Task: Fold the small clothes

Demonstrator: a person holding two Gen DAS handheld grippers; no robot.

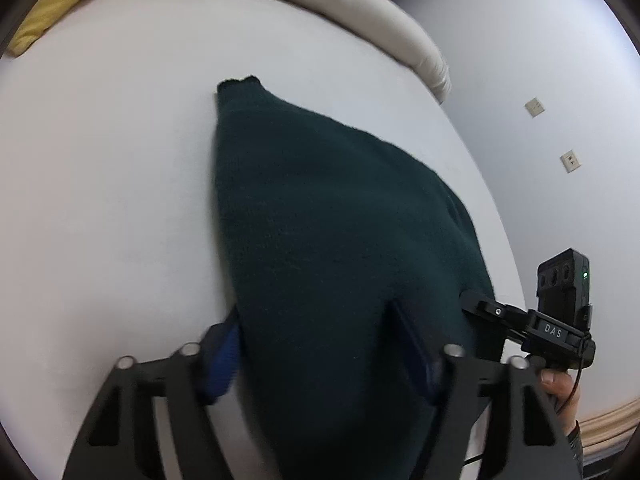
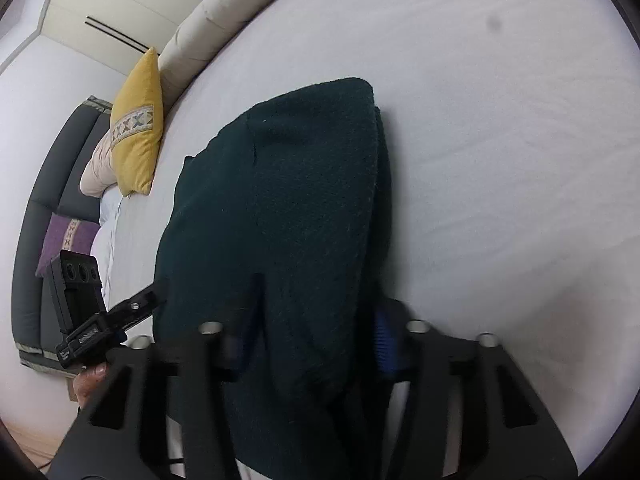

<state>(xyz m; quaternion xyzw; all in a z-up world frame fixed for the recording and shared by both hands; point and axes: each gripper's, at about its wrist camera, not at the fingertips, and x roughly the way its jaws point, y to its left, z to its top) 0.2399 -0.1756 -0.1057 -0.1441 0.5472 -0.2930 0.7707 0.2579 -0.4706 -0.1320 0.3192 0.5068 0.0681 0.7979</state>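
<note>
Nearest, the left hand-held gripper (image 1: 320, 348) has its two fingers spread wide, with the dark green knit garment (image 1: 320, 220) draped between and over them; whether they pinch the fabric cannot be told. The right hand-held gripper (image 2: 316, 340) likewise shows its fingers set apart, garment (image 2: 288, 208) hanging between them, grip not discernible. Each gripper appears beside the other at the garment's near edge. Beyond, the garment extends folded across the white bed (image 1: 100, 180). Farther off, a yellow cushion (image 2: 138, 124) and a cream bolster (image 1: 360, 12) lie at the bed's edge.
</note>
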